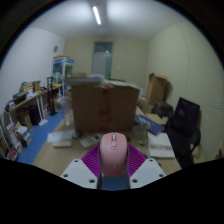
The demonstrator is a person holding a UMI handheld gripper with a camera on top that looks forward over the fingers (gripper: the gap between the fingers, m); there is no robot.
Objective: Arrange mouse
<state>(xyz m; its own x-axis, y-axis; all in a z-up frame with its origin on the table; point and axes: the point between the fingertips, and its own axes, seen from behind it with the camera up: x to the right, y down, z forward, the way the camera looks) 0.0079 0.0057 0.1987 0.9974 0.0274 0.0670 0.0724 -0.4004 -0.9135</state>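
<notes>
A pink computer mouse (113,154) sits between the two fingers of my gripper (113,160). The purple pads (90,159) press against both of its sides. I hold the mouse up in the air, above the floor and the furniture. Its scroll wheel faces up and its front points away from me.
A large brown cardboard box (103,105) stands just beyond the mouse. A black office chair (185,120) is to the right. Cluttered desks and shelves (30,108) line the left wall. A doorway (101,60) shows at the far end of the room.
</notes>
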